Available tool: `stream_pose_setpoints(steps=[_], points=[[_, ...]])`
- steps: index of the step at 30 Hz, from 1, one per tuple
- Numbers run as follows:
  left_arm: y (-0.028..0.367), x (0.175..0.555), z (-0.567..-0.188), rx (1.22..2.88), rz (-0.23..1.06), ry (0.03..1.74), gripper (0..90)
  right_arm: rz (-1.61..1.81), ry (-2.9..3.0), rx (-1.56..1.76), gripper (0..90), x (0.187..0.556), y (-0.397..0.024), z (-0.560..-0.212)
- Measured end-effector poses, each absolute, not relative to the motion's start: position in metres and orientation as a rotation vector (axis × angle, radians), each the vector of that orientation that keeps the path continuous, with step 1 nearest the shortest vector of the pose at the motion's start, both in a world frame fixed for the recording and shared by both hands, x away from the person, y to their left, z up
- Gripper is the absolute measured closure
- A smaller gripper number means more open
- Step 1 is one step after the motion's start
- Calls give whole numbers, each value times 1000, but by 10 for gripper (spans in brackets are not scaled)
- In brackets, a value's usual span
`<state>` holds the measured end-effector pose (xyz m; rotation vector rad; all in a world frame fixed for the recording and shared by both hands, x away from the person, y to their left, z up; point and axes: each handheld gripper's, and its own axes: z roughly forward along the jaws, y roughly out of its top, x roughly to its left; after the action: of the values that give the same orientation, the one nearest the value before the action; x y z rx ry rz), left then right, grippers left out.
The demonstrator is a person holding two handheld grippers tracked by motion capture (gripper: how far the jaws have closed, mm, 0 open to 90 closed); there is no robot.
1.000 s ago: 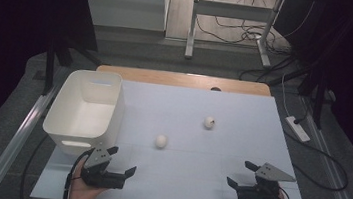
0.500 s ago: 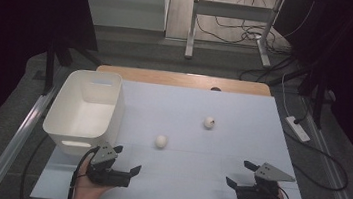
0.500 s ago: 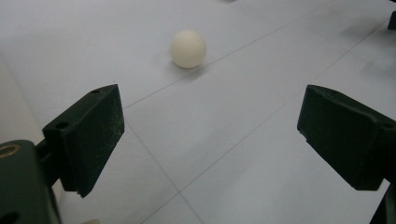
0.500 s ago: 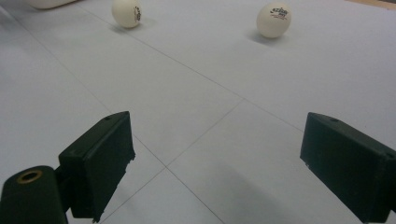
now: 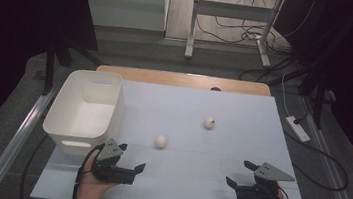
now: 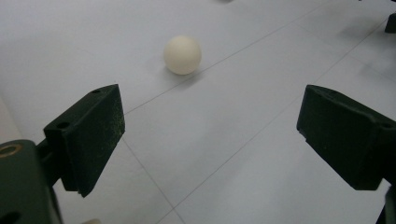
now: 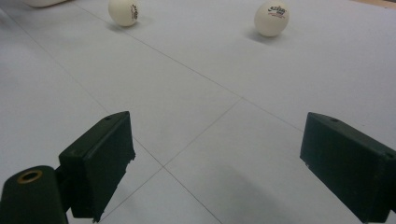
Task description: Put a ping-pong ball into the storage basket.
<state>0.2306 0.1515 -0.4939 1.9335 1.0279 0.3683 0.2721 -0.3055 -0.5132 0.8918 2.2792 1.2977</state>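
Two white balls lie on the pale table mat (image 5: 224, 105): one near the middle (image 5: 160, 141), the other farther back and right (image 5: 209, 122). A white bin (image 5: 85, 109) stands at the left. My left gripper (image 5: 131, 158) is open just in front of the bin, with the nearer ball (image 6: 182, 55) ahead of its jaws (image 6: 210, 135) and apart from them. My right gripper (image 5: 239, 173) is open near the front right, nothing between its jaws (image 7: 219, 163). The right gripper view has both balls far ahead, one at the left (image 7: 123, 11) and one at the right (image 7: 271, 17), both printed.
A wooden strip (image 5: 182, 79) borders the table's far edge. A power strip (image 5: 298, 128) and cables lie on the floor at the right. A metal rail (image 5: 20, 132) runs along the left side. Bare mat lies between the two grippers.
My left gripper has shifted slightly to the right along the front of the bin. The right gripper and both balls have stayed put.
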Motion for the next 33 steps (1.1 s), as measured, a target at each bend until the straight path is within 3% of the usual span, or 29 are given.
stream_pose_setpoints(steps=[33], points=[[132, 261, -489, 1995, 352, 1062, 96, 1289, 2287, 894, 99, 273, -307, -515]])
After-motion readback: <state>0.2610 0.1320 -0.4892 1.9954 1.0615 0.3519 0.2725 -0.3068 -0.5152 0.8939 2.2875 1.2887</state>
